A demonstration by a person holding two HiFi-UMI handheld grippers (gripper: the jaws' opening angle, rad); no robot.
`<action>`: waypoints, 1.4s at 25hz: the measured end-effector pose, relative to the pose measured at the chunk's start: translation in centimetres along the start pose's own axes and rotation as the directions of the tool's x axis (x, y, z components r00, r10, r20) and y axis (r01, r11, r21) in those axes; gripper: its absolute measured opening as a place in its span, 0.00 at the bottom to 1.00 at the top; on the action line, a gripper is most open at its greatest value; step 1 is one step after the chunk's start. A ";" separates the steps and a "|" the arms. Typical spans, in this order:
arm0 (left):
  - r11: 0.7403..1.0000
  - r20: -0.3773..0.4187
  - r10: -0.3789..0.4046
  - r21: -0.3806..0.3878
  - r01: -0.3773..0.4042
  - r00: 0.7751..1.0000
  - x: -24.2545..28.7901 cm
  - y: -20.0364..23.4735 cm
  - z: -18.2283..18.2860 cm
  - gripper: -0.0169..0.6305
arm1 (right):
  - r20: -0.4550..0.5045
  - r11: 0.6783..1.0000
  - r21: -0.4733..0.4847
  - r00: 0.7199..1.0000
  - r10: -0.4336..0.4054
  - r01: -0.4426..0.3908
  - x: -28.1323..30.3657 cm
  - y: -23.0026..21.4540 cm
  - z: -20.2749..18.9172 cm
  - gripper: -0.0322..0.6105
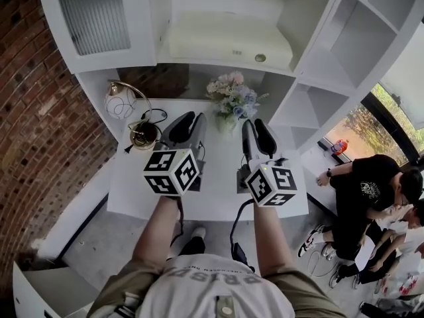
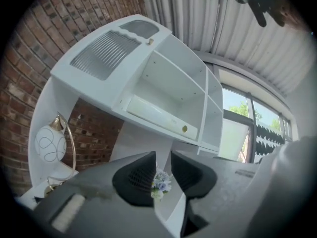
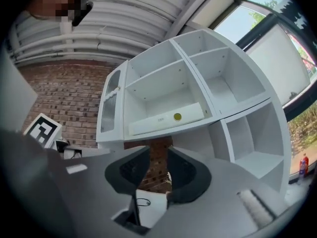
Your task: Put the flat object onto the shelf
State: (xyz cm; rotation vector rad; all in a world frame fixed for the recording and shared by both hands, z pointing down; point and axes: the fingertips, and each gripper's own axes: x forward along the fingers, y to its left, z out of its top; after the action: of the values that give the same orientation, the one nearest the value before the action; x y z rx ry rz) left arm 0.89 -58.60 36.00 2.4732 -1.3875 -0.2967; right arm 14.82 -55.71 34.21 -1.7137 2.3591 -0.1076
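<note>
The flat object, a long white box (image 1: pixel 228 42) with a round yellow sticker, lies on the middle shelf of the white cabinet (image 1: pixel 318 65). It also shows in the left gripper view as the box (image 2: pixel 158 115) and in the right gripper view as the box (image 3: pixel 166 118). My left gripper (image 1: pixel 189 119) and right gripper (image 1: pixel 258 124) hover side by side over the white desk (image 1: pixel 212 194), below and in front of that shelf. Each has its jaws only narrowly apart with nothing between them, as seen at the left gripper (image 2: pixel 162 175) and the right gripper (image 3: pixel 158 170).
A bunch of pale flowers (image 1: pixel 232 98) stands at the back of the desk between the grippers. A globe lamp (image 1: pixel 122 101) on a brass base stands at the left. A ribbed-glass cabinet door (image 1: pixel 96 15) is at the upper left. People (image 1: pixel 371 184) sit on the floor at the right.
</note>
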 end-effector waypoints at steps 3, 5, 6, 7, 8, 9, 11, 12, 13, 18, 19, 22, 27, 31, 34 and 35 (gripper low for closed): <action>0.999 0.003 0.017 0.034 -0.017 1.000 -2.0 -0.9 -0.4 0.17 | -0.010 0.999 -0.048 1.000 -0.010 0.010 -2.0 0.7 -0.2 0.19; 0.998 0.009 0.032 0.057 -0.032 0.999 -3.4 -1.5 -0.7 0.12 | -0.012 0.997 -0.081 1.000 -0.017 0.015 -3.3 1.2 -0.4 0.15; 0.997 0.014 0.039 0.065 -0.039 0.999 -4.1 -1.7 -0.9 0.10 | -0.012 0.995 -0.095 1.000 -0.018 0.016 -4.0 1.5 -0.4 0.14; 0.996 0.017 0.044 0.072 -0.045 0.999 -4.8 -2.0 -1.0 0.08 | -0.013 0.994 -0.107 1.000 -0.018 0.017 -4.6 1.7 -0.5 0.14; 0.996 0.020 0.048 0.079 -0.050 0.999 -5.4 -2.3 -1.2 0.06 | -0.013 0.993 -0.117 1.000 -0.019 0.018 -5.3 1.9 -0.6 0.13; 0.995 0.022 0.051 0.085 -0.053 0.998 -6.1 -2.7 -1.3 0.05 | -0.013 0.992 -0.124 1.000 -0.020 0.018 -6.0 2.2 -0.6 0.12; 0.994 0.025 0.054 0.095 -0.056 0.998 -7.3 -3.4 -1.6 0.04 | -0.013 0.991 -0.131 1.000 -0.021 0.019 -7.3 2.6 -0.7 0.11; 0.993 0.025 0.054 0.100 -0.056 0.998 -7.9 -3.8 -1.8 0.04 | -0.013 0.990 -0.136 1.000 -0.022 0.020 -8.0 2.9 -0.6 0.11; 0.993 0.024 0.054 0.105 -0.056 0.998 -8.4 -4.1 -2.0 0.04 | -0.014 0.989 -0.143 1.000 -0.024 0.021 -8.6 3.1 -0.6 0.10; 0.990 0.020 0.060 0.129 -0.062 0.998 -10.8 -5.4 -2.4 0.04 | -0.019 0.985 -0.171 0.999 -0.032 0.029 -11.0 4.1 -0.5 0.06; 0.989 0.021 0.060 0.135 -0.063 0.998 -11.1 -5.5 -2.3 0.04 | -0.019 0.985 -0.171 0.999 -0.034 0.030 -11.4 4.3 -0.5 0.06; 0.986 0.021 0.063 0.155 -0.065 0.998 -11.9 -5.9 -2.3 0.04 | -0.018 0.985 -0.170 0.999 -0.040 0.036 -12.2 4.5 -0.4 0.06; 0.982 0.023 0.070 0.174 -0.073 0.997 -12.4 -5.9 -1.8 0.04 | -0.005 0.985 -0.168 0.999 -0.039 0.037 -12.6 5.0 -0.1 0.06; 0.983 0.025 0.066 0.169 -0.069 0.998 -12.1 -5.8 -1.2 0.04 | 0.010 0.977 -0.206 0.998 -0.062 0.063 -12.3 4.9 0.5 0.05; 0.983 0.025 0.066 0.168 -0.069 0.998 -11.9 -5.6 -0.9 0.04 | 0.024 0.976 -0.207 0.997 -0.069 0.072 -12.0 4.7 0.8 0.05; 0.983 0.024 0.067 0.169 -0.070 0.997 -11.8 -5.6 -0.9 0.04 | 0.028 0.975 -0.208 0.997 -0.069 0.073 -11.9 4.7 0.8 0.05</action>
State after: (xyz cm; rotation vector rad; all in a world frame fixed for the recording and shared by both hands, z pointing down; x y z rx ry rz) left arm -0.45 -45.61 35.35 2.5562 -1.5614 -0.1939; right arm 14.14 -42.86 34.13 -1.8832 2.3663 0.1510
